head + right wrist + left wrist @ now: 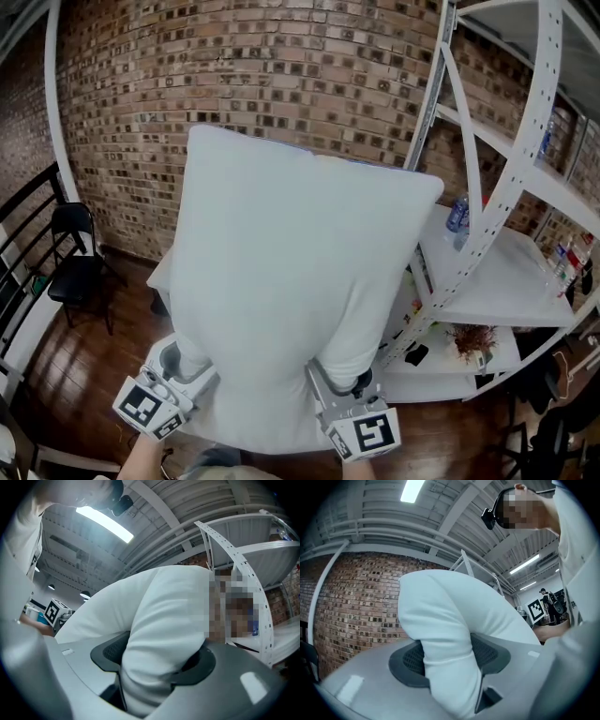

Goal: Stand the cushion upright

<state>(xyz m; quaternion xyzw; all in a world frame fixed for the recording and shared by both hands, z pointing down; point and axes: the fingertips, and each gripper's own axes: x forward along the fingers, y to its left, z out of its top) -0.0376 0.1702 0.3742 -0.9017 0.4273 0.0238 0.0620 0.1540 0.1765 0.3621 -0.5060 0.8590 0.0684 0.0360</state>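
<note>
A large white cushion (291, 281) hangs upright in the air in the head view, filling the middle of the picture. My left gripper (192, 367) is shut on its lower left corner, and my right gripper (342, 384) is shut on its lower right corner. In the left gripper view the cushion (450, 634) bulges out between the dark pads (410, 665), squeezed tight. The right gripper view shows the cushion (164, 639) pinched the same way between the dark pads (110, 651). The cushion hides whatever lies right behind and below it.
A white metal shelf rack (487, 234) stands at the right, with a bottle (457, 217) and small items on its boards. A brick wall (262, 66) runs behind. A black chair (77, 262) and a black railing (19, 281) are at the left, on a dark wooden floor (84, 375).
</note>
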